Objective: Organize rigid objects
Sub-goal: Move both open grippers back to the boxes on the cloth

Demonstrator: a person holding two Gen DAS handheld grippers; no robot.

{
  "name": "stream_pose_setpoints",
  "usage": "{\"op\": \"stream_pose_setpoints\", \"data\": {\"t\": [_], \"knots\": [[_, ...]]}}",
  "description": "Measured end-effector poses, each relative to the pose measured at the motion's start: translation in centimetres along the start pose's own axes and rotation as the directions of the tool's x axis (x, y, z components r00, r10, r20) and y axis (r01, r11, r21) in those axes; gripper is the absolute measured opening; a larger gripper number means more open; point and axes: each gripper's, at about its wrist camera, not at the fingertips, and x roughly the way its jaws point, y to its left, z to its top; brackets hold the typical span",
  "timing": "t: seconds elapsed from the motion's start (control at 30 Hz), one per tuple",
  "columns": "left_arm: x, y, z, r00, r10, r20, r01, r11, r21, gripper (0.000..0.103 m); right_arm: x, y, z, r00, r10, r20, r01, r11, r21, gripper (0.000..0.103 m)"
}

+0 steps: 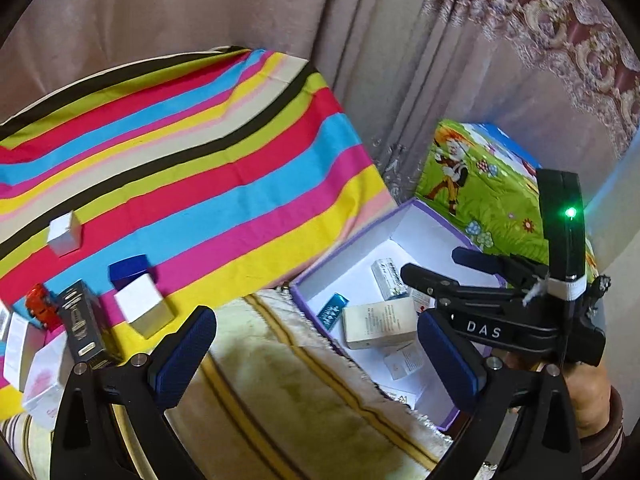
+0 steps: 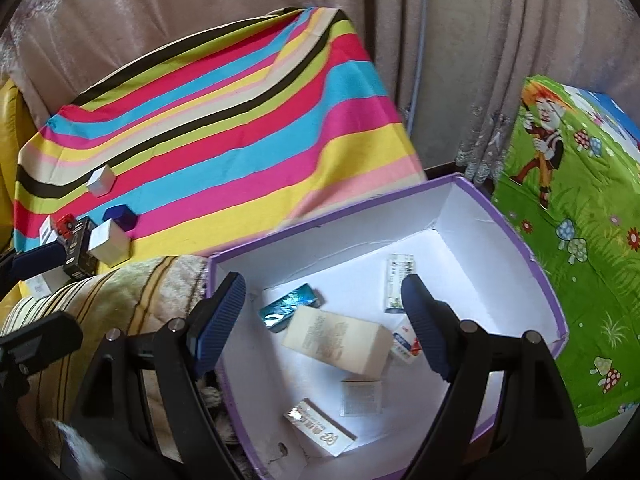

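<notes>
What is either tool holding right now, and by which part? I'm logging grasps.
Nothing. The left tool is open over the beige blanket; the right tool is open above the purple-rimmed white cardboard box.

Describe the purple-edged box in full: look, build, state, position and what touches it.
The purple-edged box is an open, lidless rectangular carton, seemingly cardboard, purple outside and along the rim, white inside. It sits upright beside the striped cloth, against the cartoon-print box, its near corner by the beige blanket. Inside lie several small packages loose and flat on the floor, among them a cream carton and a teal foil pack. The right gripper hovers over it, jaws open, holding nothing.
</notes>
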Motion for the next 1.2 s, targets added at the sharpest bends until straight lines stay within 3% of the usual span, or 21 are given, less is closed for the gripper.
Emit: {"op": "stream_pose_setpoints", "data": {"t": [0.47, 1.2], "knots": [[-4.3, 6.7, -1.8, 0.993, 0.09, 0.071, -0.079, 0.987, -0.141, 0.102, 0.6, 5.3, -0.2, 0.996, 0.082, -0.033, -0.085, 0.992, -0.096, 0.083], [-9.6, 16.7, -6.3, 0.969, 0.224, 0.104, -0.17, 0.909, -0.38, 0.102, 1.7, 12.7, 0.2, 0.977, 0.188, -0.096, -0.205, 0.955, -0.216, 0.083]]}}
